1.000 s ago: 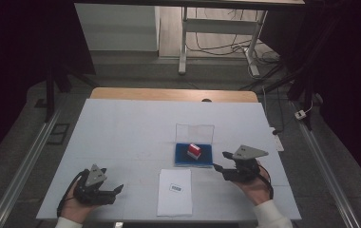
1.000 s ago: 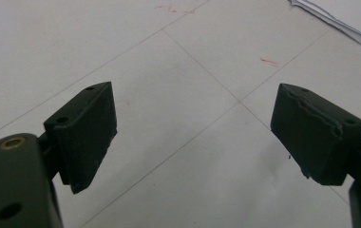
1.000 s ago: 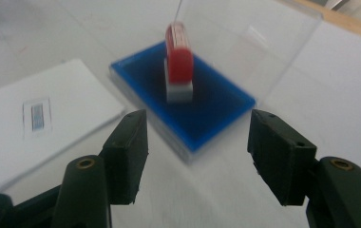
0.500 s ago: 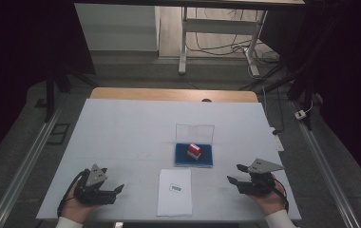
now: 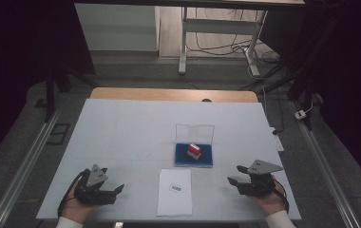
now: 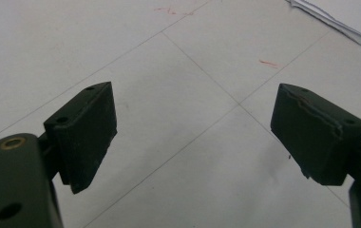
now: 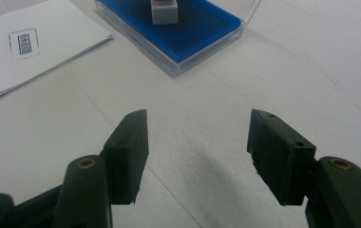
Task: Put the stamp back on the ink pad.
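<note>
The right gripper [image 7: 195, 156] rested on the table [image 5: 121, 128] with its jaws apart and empty. Just ahead of it lay the blue tray [image 7: 195, 33], its clear lid [image 5: 195, 131] raised, the small red-and-white stamp [image 5: 194, 151] upright inside. The stamp looked light and rigid, best pinched across its flat sides. The left gripper [image 6: 195, 137] was likewise open and empty.

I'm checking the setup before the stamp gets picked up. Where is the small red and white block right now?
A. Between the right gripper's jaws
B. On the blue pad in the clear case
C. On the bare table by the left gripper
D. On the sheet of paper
B: the block stands on the blue pad inside the open clear case, apart from both grippers.
</note>
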Available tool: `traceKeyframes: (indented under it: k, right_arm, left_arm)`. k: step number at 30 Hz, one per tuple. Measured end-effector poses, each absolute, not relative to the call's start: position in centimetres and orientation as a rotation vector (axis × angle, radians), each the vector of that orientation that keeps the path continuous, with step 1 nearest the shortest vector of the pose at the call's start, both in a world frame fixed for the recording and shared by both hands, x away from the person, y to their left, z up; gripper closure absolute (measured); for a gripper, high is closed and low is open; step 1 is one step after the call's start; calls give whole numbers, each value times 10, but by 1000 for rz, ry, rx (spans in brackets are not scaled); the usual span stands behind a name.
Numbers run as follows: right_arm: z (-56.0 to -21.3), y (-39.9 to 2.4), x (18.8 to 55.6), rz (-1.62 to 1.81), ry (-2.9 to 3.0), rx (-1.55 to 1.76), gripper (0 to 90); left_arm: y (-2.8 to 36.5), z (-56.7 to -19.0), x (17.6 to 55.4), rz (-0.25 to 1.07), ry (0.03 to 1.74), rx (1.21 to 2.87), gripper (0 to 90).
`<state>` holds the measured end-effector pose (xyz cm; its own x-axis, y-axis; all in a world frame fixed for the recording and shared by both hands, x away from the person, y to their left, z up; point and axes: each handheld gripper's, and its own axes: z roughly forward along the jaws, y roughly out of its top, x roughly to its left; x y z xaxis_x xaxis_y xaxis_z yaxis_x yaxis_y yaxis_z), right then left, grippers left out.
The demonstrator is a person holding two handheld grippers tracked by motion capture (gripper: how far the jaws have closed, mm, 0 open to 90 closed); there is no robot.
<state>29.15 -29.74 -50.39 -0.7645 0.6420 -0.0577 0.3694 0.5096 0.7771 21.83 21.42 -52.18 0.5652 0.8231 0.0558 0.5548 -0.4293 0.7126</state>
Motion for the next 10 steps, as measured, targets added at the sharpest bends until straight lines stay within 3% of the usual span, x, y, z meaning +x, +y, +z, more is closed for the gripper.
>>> traceKeyframes:
  k: [10]
  right_arm:
    - [-503, -298, 291, 1127, 2417, 844, 392]
  left_arm:
    - [214, -522, 218, 533, 1099, 2146, 157]
